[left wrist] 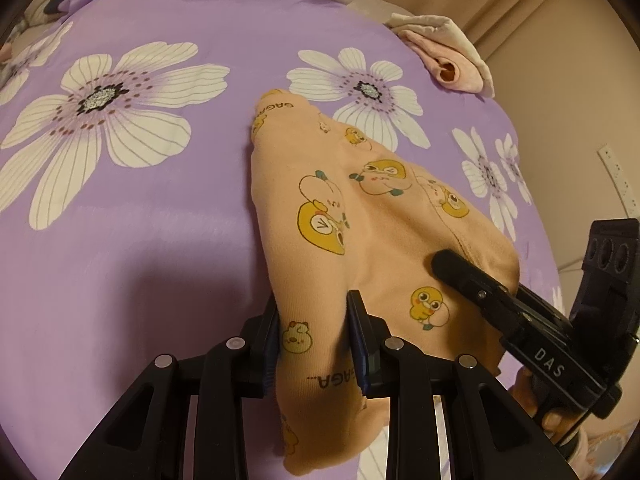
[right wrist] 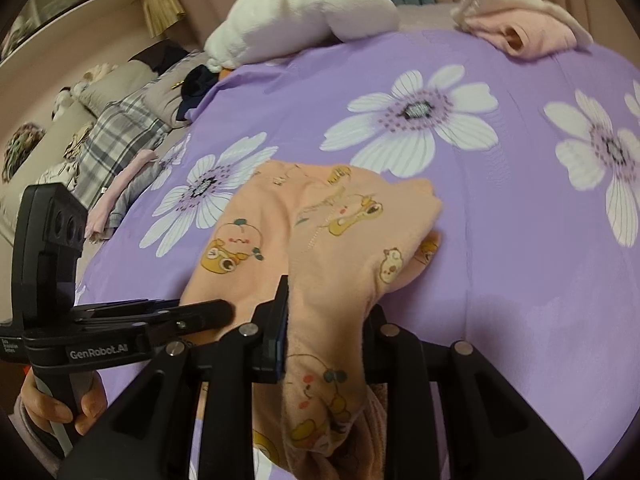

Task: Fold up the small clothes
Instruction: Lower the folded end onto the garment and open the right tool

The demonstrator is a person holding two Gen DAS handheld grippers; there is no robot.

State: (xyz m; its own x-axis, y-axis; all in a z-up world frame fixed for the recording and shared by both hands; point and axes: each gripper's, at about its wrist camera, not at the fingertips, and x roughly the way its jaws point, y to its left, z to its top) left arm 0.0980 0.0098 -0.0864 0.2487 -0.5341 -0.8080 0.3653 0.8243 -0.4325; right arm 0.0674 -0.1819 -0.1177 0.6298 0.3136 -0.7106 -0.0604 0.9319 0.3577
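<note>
The peach garment (left wrist: pixel 344 208), printed with yellow ducks, lies partly on the purple flowered bedsheet (left wrist: pixel 152 216), its far end resting on the sheet and its near end lifted by both tools. The left tool (left wrist: pixel 314 320) is closed on a bunched fold of the near edge; cloth fills the gap between its pads. The right tool (right wrist: pixel 324 312) is likewise closed on a thick gather of the same garment, with fabric draped over one finger. The step in hand appears to be laying the garment down for a fold, both corners held at the near side. The next move likely calls for lowering both tools together, keeping the held edge taut and level so the cloth settles flat without creases, then releasing. Open sheet extends to the left and beyond the garment, giving ample room to spread or slide it. A folded pink garment (left wrist: pixel 452 56) sits well apart at the far edge of the bed, and a white plush item (right wrist: pixel 304 20) lies at the far side; neither obstructs the work area.
</note>
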